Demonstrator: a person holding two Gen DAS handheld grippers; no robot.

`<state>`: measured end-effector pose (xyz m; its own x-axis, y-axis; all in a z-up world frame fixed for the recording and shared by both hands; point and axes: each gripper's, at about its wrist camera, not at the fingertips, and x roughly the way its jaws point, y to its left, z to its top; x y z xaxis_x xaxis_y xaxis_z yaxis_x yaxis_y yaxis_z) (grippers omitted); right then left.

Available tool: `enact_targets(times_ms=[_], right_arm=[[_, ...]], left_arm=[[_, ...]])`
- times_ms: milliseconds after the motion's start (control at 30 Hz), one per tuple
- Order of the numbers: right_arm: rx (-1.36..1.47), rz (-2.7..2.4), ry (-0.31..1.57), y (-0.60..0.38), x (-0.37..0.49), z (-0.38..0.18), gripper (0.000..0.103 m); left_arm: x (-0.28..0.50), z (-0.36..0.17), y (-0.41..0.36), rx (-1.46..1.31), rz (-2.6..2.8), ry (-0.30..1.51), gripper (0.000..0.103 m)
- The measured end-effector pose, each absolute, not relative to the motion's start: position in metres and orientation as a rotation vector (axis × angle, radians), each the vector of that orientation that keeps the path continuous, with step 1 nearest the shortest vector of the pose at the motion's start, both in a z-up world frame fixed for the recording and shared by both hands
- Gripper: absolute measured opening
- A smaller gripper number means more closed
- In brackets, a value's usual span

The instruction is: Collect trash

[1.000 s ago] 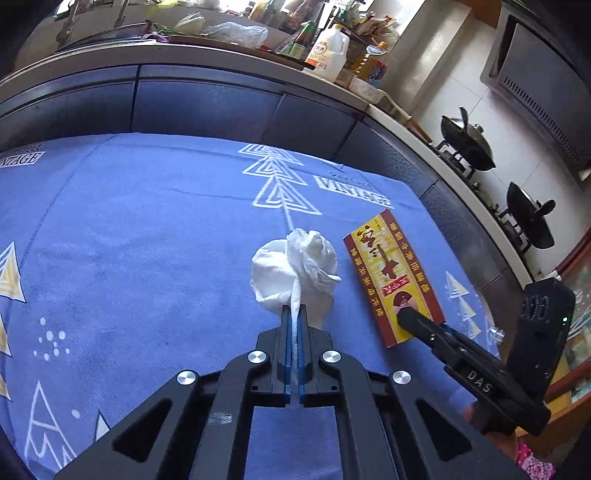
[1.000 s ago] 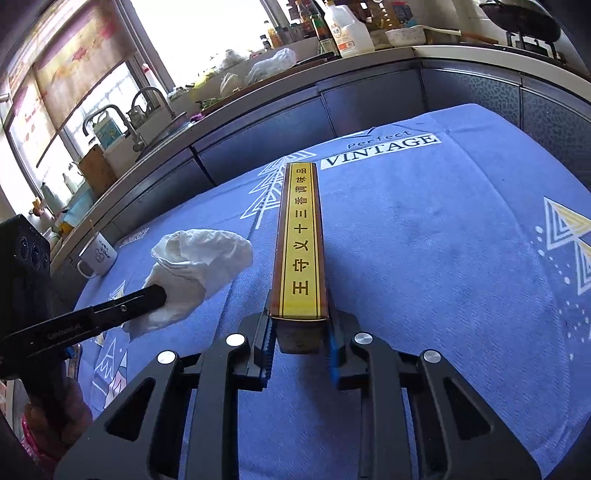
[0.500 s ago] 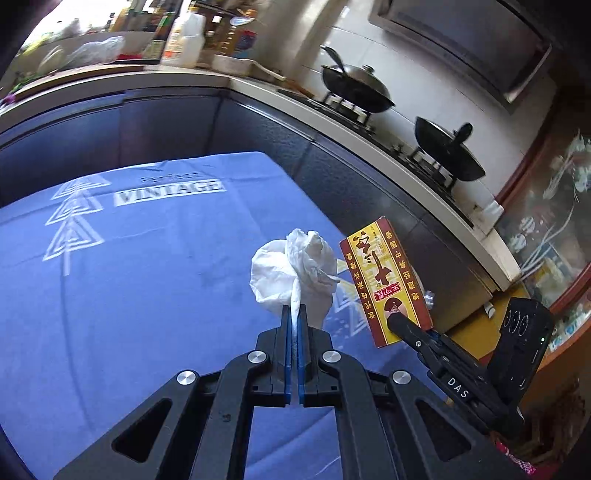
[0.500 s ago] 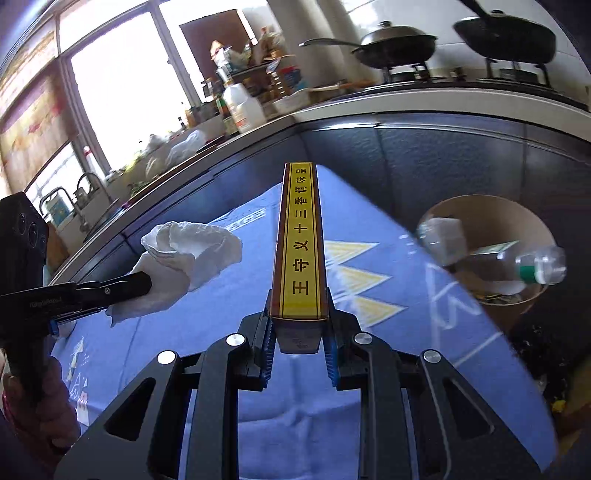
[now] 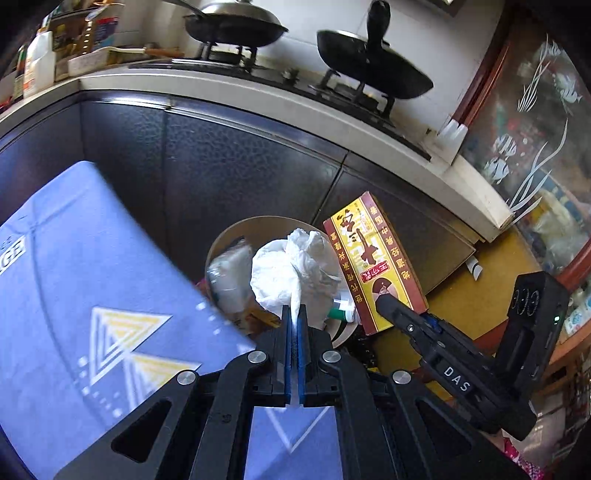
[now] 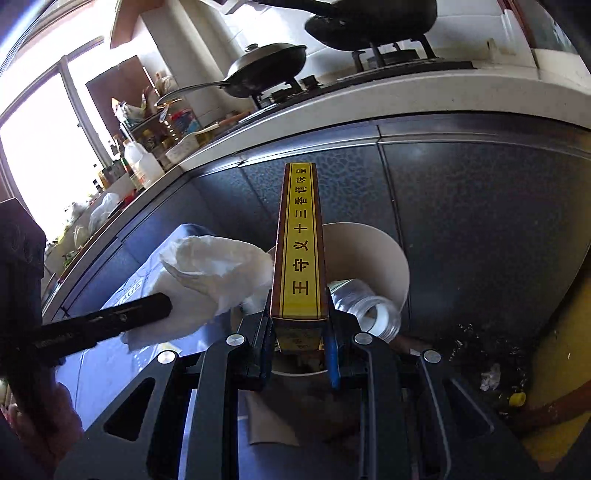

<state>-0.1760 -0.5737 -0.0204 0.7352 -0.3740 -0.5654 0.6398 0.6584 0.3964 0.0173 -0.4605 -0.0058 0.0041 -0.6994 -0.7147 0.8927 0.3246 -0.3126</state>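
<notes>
Left tongs (image 5: 294,314): pinched tight on crumpled tissue (image 5: 288,266), apparently over the bin (image 5: 236,230).
Right tongs (image 6: 301,325): clamping spice box (image 6: 300,243), long axis forward, above the bin (image 6: 373,251) past the worktop (image 5: 74,277) edge.

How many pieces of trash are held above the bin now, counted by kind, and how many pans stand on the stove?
Crumpled tissue: 1
Yellow box: 1
Pans on the stove: 2
Total: 4

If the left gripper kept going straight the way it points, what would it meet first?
Probably the trash bin: the left gripper, shut on the tissue, points into its open mouth, where a plastic bottle already lies. Depth is unclear.
</notes>
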Motion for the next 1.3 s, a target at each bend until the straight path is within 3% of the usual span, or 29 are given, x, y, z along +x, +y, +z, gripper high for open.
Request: enact_targets(times_ms=[167, 200, 233, 300, 467, 567, 600, 667, 1300], right_arm=[[0.673, -0.585, 0.488, -0.598, -0.167, -0.037, 0.022], [0.683, -0.582, 0.491, -0.601, -0.164, -0.040, 0.022], [0.690, -0.581, 0.495, -0.603, -0.161, -0.042, 0.022], [0.699, -0.577, 0.499, -0.604, -0.155, -0.045, 0.022], [0.698, -0.582, 0.513, -0.606, -0.139, -0.048, 0.023], [0.704, -0.585, 0.544, -0.606, -0.125, -0.050, 0.028], [0.706, -0.584, 0.563, -0.607, -0.120, -0.051, 0.045], [0.696, -0.613, 0.560, -0.604, -0.119, -0.048, 0.057], [0.718, -0.570, 0.444, -0.470, -0.168, -0.028, 0.058]], left_arm=[[0.013, -0.031, -0.495, 0.315, -1.225, 0.987, 0.004], [0.014, -0.035, -0.500, 0.325, -1.209, 0.999, 0.016], [0.016, -0.041, -0.502, 0.335, -1.188, 1.010, 0.040], [0.019, -0.045, -0.504, 0.330, -1.143, 1.006, 0.057], [0.030, -0.033, -0.482, 0.270, -1.138, 0.991, 0.056], [0.028, -0.020, -0.470, 0.244, -1.149, 0.956, 0.056], [0.029, -0.016, -0.464, 0.237, -1.152, 0.948, 0.056], [0.030, -0.011, -0.456, 0.225, -1.157, 0.935, 0.056], [0.015, 0.001, -0.336, 0.282, -1.046, 0.795, 0.057]])
